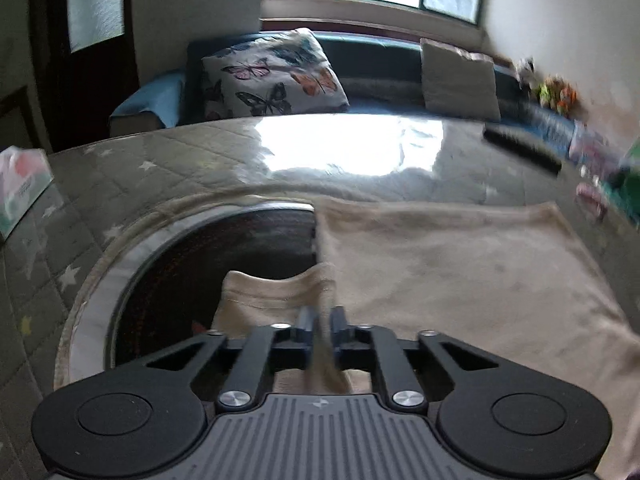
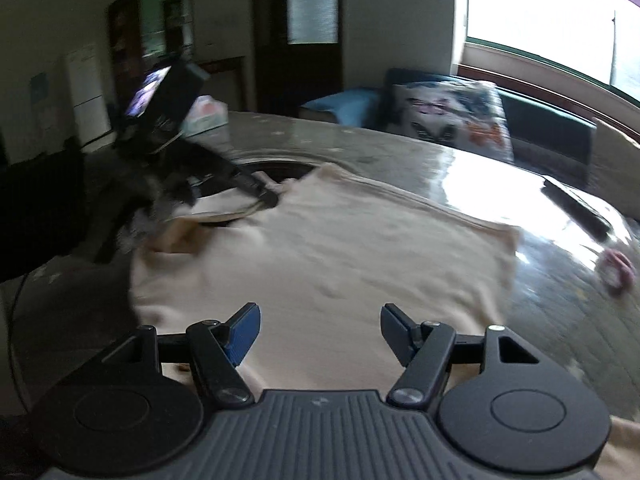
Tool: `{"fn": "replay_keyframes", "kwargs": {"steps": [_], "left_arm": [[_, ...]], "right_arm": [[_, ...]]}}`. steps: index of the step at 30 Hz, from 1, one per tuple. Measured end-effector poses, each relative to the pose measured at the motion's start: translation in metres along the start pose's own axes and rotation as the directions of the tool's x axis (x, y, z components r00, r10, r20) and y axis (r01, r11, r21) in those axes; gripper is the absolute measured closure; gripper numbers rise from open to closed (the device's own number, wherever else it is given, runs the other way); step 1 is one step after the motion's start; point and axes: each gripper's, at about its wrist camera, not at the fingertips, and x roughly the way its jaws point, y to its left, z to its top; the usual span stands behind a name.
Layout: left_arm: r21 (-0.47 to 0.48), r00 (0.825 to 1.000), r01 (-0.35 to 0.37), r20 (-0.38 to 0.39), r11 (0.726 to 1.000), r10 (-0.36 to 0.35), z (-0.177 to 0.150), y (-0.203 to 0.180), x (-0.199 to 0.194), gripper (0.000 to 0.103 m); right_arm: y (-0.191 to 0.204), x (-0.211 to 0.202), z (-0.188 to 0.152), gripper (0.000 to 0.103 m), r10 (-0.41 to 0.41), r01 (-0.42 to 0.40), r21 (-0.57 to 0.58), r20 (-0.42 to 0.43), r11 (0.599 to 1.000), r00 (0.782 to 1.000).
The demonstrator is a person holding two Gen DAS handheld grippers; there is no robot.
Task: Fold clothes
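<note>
L gripper is clamped on a bunched edge of the cream garment; R gripper hangs wide apart above it. Garment lies mostly flat on table, partly over round hob; fold looks mid-way.

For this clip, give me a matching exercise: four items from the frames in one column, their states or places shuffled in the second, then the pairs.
Items:
1. left hand-held gripper
2. right hand-held gripper
3. butterfly cushion
4. tissue box

States or places:
A. on the dark sofa under the window
B. open, hovering over the beige garment
C. at the table's left edge
D. shut on a fold of the beige garment

Pairs: 1-D, 2-B, 3-A, 4-C
</note>
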Motion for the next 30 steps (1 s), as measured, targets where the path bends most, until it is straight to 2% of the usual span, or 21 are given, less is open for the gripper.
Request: {"fn": "replay_keyframes", "kwargs": {"steps": [7, 15, 18, 25, 27, 30], "left_arm": [[-0.132, 0.992, -0.059, 0.107, 0.990, 0.073, 0.001, 0.046, -0.048, 0.100], [-0.231, 0.959, -0.166, 0.189, 0.959, 0.212, -0.021, 0.104, -0.103, 0.100], [-0.244, 0.953, -0.195, 0.183, 0.950, 0.243, -0.036, 0.119, -0.111, 0.100], [-0.266, 0.959, -0.239, 0.087, 0.934, 0.270, -0.067, 0.139, -0.098, 0.100], [-0.278, 0.961, -0.242, 0.064, 0.929, 0.270, -0.071, 0.143, -0.096, 0.097], [-0.295, 0.961, -0.237, 0.070, 0.926, 0.268, -0.071, 0.144, -0.098, 0.095]], "right_arm": [[0.042, 0.012, 0.008, 0.035, 0.120, -0.123, -0.120, -0.028, 0.985, 0.992], [0.087, 0.030, 0.018, 0.035, 0.214, -0.220, -0.238, -0.049, 0.946, 0.976], [0.102, 0.039, 0.022, 0.036, 0.240, -0.247, -0.275, -0.058, 0.929, 0.969], [0.122, 0.062, 0.022, 0.041, 0.275, -0.293, -0.305, -0.102, 0.906, 0.956], [0.124, 0.068, 0.020, 0.047, 0.268, -0.293, -0.301, -0.122, 0.908, 0.956], [0.124, 0.073, 0.017, 0.054, 0.259, -0.290, -0.296, -0.141, 0.910, 0.956]]}}
